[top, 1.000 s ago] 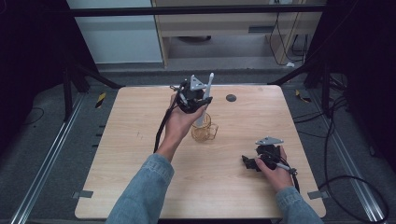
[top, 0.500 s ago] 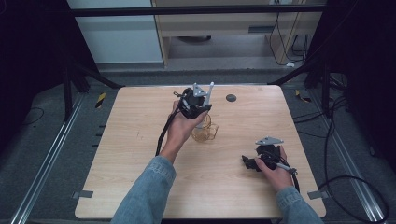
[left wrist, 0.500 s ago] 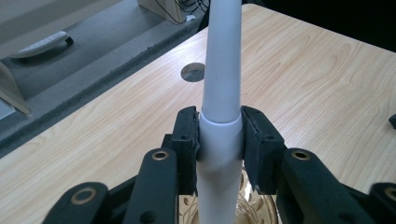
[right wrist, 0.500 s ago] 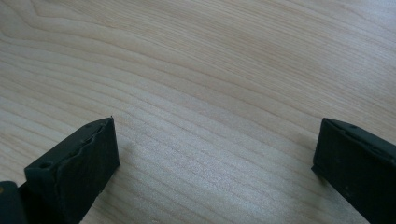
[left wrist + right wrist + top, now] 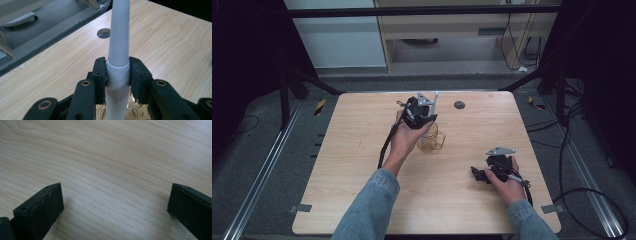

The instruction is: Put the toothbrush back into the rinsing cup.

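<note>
My left gripper (image 5: 118,72) is shut on a white tapered rod (image 5: 119,37), its pads pressing the rod's thicker lower part from both sides. From the high view, the left gripper (image 5: 426,119) hovers just above a clear amber glass cup (image 5: 432,142) at the table's middle. The rod (image 5: 434,101) sticks up and away past the jaws. Its lower end reaches down into the cup's mouth (image 5: 136,110). My right gripper (image 5: 477,175) rests on the table at the front right. Its jaws are open (image 5: 115,205) with bare wood between the pads.
The wooden table (image 5: 352,160) has a round dark hole (image 5: 459,105) near its far edge, also seen beyond the rod (image 5: 103,33). Metal frame bars and cables lie on the floor around the table.
My left hand has sunk a little with the rod, bringing it down onto the glass cup. The right hand has not moved.
</note>
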### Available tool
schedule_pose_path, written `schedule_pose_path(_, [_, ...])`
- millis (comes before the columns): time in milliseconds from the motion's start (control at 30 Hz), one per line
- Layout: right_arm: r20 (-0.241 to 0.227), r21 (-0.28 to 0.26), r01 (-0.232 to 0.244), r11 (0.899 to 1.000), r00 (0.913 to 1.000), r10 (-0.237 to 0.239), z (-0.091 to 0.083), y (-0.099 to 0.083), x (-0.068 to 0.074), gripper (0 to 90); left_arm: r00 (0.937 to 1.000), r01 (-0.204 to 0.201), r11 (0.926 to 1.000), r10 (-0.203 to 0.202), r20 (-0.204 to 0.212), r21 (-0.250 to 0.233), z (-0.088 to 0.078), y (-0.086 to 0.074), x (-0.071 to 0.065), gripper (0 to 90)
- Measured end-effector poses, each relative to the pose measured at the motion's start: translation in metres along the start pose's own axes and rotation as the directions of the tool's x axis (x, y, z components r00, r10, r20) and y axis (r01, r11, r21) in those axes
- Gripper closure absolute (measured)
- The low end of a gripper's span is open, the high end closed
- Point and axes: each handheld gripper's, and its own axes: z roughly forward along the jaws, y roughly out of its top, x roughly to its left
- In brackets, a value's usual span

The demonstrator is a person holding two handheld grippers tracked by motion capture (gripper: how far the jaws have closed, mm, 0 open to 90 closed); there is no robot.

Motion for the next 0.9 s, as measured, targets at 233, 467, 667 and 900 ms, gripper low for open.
schedule_pose_path(233, [-0.001,0.0,-0.002,1.0,1.0,0.002,0.0,0.0,0.0001,0.3,1.0,0.007,0.9999,-0.007,0.001,0.009,0.002,-0.0052,0.0013,67.8])
schedule_pose_path(467, [0.0,0.0,-0.001,1.0,1.0,0.001,0.0,0.0,0.0001,0.3,1.0,0.003,0.9998,-0.003,0.001,0.019,0.0034,-0.0076,0.0015,67.8])
schedule_pose_path(667, [0.0,0.0,-0.001,1.0,1.0,0.001,0.0,0.0,0.0001,0.3,1.0,0.008,0.9997,-0.008,0.004,0.023,0.0054,-0.0102,0.0019,67.8])
schedule_pose_path(900, [0.0,0.0,-0.001,1.0,1.0,0.001,0.0,0.0,0.0,0.3,0.9999,0.011,0.9995,-0.011,0.007,0.03,0.0079,-0.0113,0.0015,67.8])
